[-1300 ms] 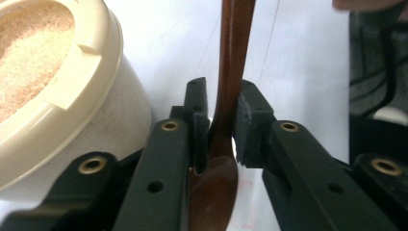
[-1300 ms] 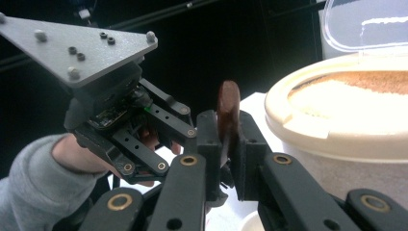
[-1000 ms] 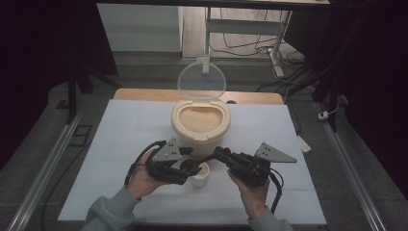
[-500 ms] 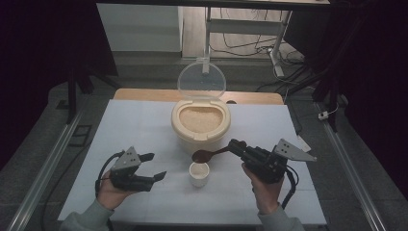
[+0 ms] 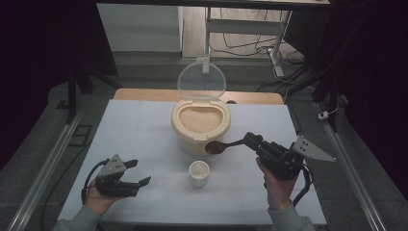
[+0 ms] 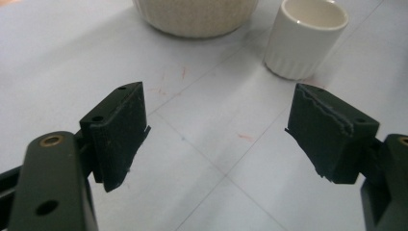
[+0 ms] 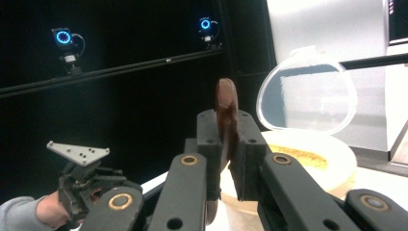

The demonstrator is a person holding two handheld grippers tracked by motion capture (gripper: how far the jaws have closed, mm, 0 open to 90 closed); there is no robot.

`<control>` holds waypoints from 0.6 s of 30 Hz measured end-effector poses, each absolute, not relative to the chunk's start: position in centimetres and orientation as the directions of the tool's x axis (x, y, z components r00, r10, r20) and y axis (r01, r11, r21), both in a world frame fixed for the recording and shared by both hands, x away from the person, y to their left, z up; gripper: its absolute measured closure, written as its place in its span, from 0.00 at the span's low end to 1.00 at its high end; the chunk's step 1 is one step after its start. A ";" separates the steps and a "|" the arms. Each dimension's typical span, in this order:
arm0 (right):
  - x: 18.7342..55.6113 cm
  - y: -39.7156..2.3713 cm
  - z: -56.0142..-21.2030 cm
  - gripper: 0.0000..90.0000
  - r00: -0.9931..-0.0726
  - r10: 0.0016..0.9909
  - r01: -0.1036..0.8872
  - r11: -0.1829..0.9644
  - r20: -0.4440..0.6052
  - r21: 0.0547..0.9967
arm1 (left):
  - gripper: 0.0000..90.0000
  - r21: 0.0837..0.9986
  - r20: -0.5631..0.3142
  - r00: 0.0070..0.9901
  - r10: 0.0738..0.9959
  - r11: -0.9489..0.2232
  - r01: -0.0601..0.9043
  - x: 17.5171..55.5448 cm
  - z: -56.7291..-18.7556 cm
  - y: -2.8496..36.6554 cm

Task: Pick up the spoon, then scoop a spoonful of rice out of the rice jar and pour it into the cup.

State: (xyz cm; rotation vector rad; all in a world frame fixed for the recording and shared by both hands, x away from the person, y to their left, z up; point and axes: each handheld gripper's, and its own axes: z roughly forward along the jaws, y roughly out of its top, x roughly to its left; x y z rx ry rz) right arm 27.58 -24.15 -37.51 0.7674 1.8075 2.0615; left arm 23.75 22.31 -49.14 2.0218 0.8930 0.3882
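spoon (image 5: 222, 146): light, stiff, grab by the handle | right gripper (image 5: 250, 140) clamped on it | left gripper (image 5: 138, 173) jaws just opened, nothing between

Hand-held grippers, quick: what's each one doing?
Left hand-held gripper: open, jaws just widened, nothing between them.
Right hand-held gripper: closed on the brown spoon.

White table (image 5: 144, 125) bears a rice container (image 5: 200, 126) and small cup (image 5: 199, 173), both between the grippers.
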 end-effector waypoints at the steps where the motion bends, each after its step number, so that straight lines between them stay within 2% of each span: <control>1: 27.6 -24.3 -37.4 0.93 -0.812 0.548 0.123 -0.172 0.198 0.977 | 0.23 0.814 -0.060 0.693 0.718 -0.367 0.450 23.8 -49.2 22.4; 18: 28.5 -25.3 -36.4 0.93 -0.793 0.581 0.088 -0.192 0.186 0.977 | 0.22 0.799 -0.070 0.697 0.713 -0.378 0.468 24.1 -49.6 22.3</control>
